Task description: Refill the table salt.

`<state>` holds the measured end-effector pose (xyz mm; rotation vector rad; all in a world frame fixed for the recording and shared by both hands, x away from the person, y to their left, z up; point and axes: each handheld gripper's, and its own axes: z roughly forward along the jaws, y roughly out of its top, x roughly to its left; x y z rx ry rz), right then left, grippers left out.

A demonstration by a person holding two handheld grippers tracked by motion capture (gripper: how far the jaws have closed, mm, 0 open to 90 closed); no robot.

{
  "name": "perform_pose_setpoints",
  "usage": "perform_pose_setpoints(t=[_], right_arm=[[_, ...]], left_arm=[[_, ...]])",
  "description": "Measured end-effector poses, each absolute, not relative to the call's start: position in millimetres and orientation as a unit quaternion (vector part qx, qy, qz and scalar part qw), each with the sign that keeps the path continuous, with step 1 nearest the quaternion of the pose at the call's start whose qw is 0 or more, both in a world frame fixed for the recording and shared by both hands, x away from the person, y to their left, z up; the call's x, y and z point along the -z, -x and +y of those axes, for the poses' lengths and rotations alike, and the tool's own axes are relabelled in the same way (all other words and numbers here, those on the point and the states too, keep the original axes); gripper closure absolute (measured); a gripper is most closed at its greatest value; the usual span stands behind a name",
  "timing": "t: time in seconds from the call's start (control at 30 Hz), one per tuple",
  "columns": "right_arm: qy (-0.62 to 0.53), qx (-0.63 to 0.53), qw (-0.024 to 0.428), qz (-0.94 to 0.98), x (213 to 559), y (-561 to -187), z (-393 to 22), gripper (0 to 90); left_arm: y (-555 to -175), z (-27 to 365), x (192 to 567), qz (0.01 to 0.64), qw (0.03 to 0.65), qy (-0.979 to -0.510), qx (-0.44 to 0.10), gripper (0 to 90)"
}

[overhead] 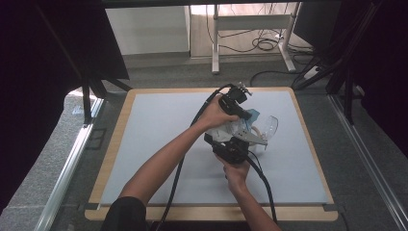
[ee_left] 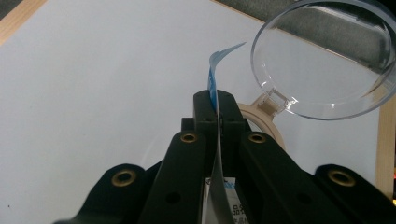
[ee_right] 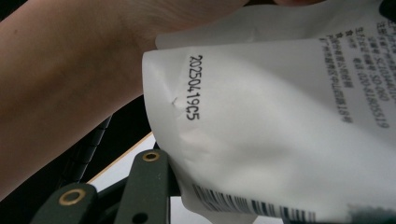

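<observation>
Your left hand-held gripper (ee_left: 217,105) is squeezed shut on the thin blue top edge of the packet (ee_left: 216,79). You can see that edge sticking up between its two black jaws. The packet (overhead: 230,129) is white with a blue end, and you hold it up just above the middle of the surface (overhead: 159,125). Your right hand-held gripper (overhead: 234,143) comes at the packet from below. The white side of the packet (ee_right: 280,130), with black print and a bar code on it, lies right against its jaw. Its jaws look partly closed, but you cannot tell if they pinch the packet. A clear plastic cup (overhead: 269,126) lies on its side just beside the packet.
</observation>
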<state>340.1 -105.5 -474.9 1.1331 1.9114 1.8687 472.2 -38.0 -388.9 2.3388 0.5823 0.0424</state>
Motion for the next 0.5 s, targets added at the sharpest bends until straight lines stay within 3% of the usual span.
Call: perform_pose_setpoints(t=[0.5], right_arm=[[-0.386,-0.638,0.12,0.655,475.3,-340.8,-105.2,65.4]], left_arm=[[-472.6,-37.1,389.6,0.227,0.359,-0.905,-0.016,89.8]])
